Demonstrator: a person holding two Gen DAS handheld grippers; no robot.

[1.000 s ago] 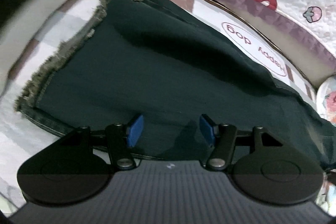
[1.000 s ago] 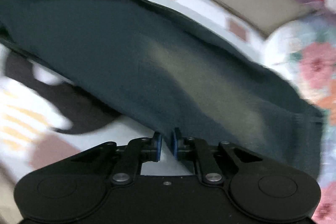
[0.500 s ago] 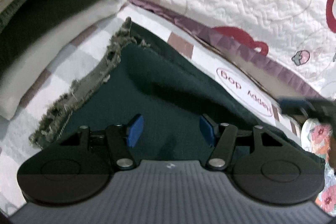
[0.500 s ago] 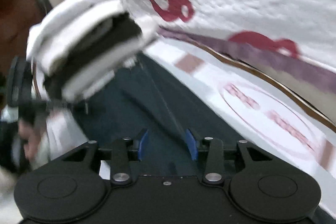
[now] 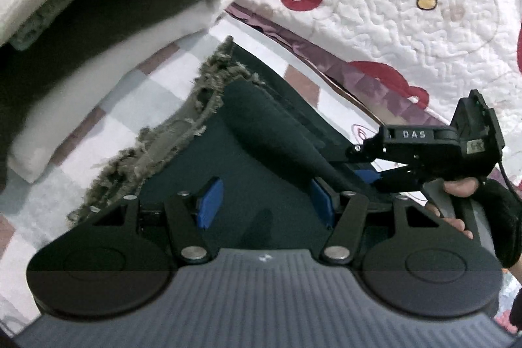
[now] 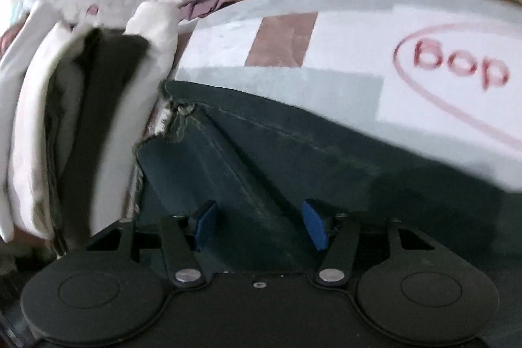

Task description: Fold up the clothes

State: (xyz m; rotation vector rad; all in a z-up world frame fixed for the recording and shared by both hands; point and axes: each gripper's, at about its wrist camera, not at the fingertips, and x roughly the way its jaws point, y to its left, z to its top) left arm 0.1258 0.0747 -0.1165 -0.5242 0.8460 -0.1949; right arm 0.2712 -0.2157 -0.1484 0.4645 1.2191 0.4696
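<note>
Denim, dark and heavy, lies on the checked bed sheet [image 5: 137,87]: the jeans [image 5: 261,158] are spread flat with a raw, frayed hem [image 5: 182,132] running from about 12 o'clock down to 8 o'clock in the left wrist view. Both claws are released and hold nothing. The left claw [image 5: 266,201] hovers low over the cloth; the right claw [image 6: 261,224] straddles a raised ridge of fabric [image 6: 248,185], its blue pads either side of it, though blur makes it hard to say whether they touch.

To do this step well, I would close the right claw on that ridge near the seam, catching both layers, and take the left claw to the hem edge, so the leg lifts evenly and folds over without skewing. The stiff cloth should keep a crease; the loose fringe may snag.

At 10 o'clock sits a stack of folded clothes [image 5: 81,31], soft cream and dark layers. A quilted bear blanket [image 5: 391,5] lies at 1 o'clock.
</note>
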